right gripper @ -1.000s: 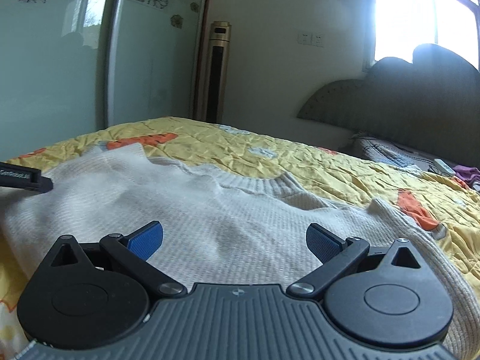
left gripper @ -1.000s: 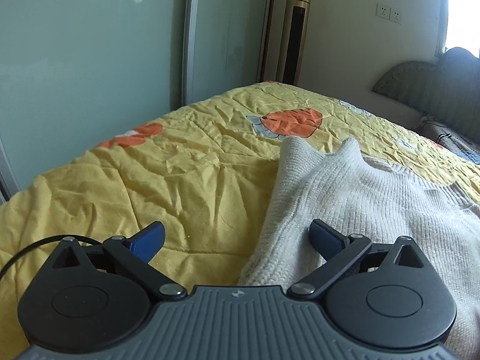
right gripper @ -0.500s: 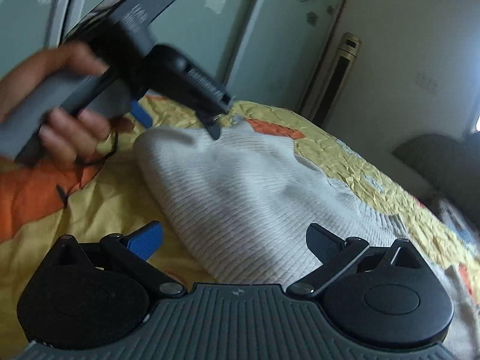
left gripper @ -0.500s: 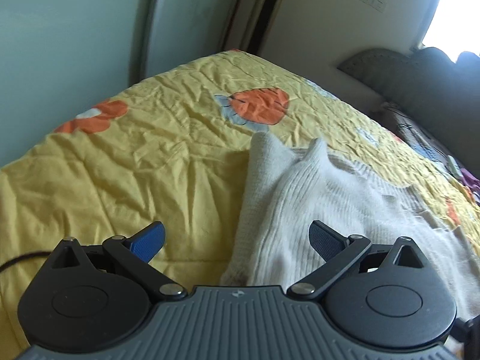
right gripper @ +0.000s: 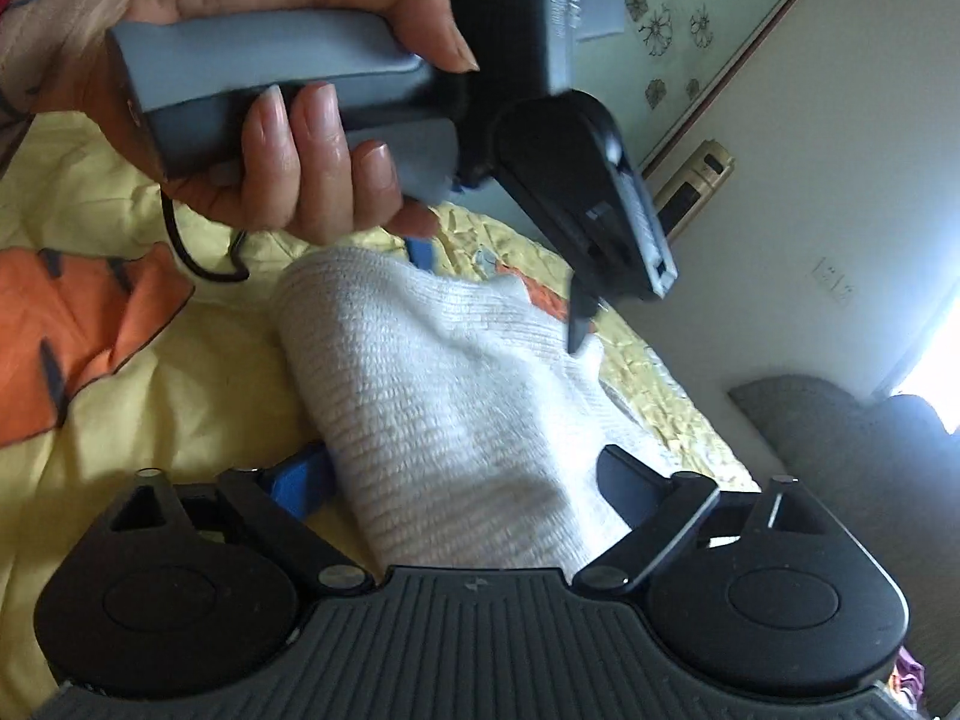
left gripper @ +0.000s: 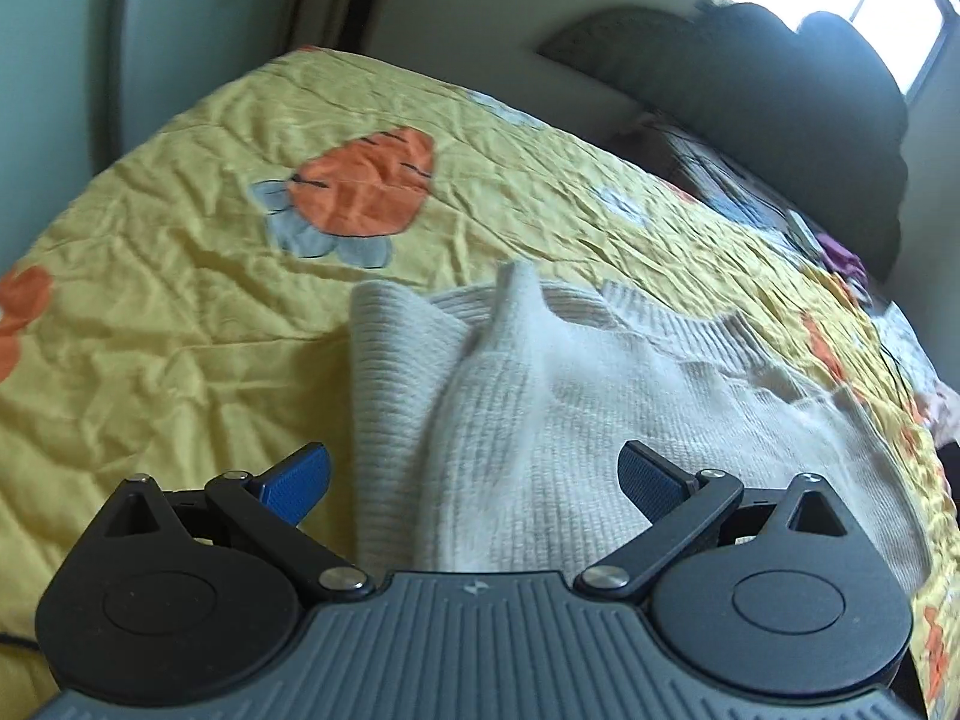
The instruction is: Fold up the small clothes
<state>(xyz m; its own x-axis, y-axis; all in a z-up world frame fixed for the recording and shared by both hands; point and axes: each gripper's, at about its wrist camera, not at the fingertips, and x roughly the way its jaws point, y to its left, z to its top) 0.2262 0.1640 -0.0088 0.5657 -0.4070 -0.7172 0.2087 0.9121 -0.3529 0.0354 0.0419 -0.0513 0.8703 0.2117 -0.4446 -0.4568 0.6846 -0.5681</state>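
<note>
A cream knit sweater lies on a yellow quilt, its left side folded over into a thick ridge. My left gripper hangs open above that folded edge, nothing between its blue pads. In the right wrist view the same sweater runs as a thick fold between the jaws of my right gripper. Those jaws are closing, and the fold fills most of the gap. A hand holds the left gripper just above the fold's far end.
The quilt carries orange carrot prints. A dark padded headboard and some purple and patterned items stand at the bed's far end. A gold tower unit stands by the wall beside glass wardrobe doors.
The right view has rolled and swung left toward the folded edge, and its jaws have narrowed around the sweater fold. The left gripper has tipped downward over the sweater, still open.
</note>
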